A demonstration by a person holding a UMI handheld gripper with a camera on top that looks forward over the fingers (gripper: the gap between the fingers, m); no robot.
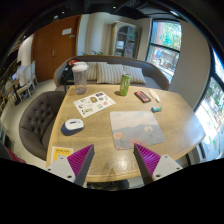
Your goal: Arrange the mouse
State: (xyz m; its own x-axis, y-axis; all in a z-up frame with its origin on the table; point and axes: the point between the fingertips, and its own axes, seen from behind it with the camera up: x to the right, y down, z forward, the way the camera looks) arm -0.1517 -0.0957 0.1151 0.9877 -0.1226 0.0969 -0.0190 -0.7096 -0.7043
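Indoors, a room with large windows (163,45) at the far right, a wooden door (52,42) at the far left and a grey sofa (118,72) with cushions behind a round wooden bench (150,115). On the bench: a white mouse (72,126) lying near the left rim, ahead of and to the left of the hand-held gripper (115,163). Beyond the mouse, a printed sheet (94,103) with coloured pictures, lying flat. At the far left of the bench, a clear tall container (80,78) standing upright. Near the far edge, a green can (124,86) upright, and to its right a dark flat object (142,97), too small to tell what. Toward the middle, a pale translucent mat (134,127) lying flat just ahead of the fingers. Near the left finger, a yellow sheet (61,152) at the bench's near rim. Left of the bench, a grey padded chair (36,118). Hand-held gripper released, magenta pads (80,158) spread wide apart, nothing between them, hanging above the near part of the bench, well apart from the mouse
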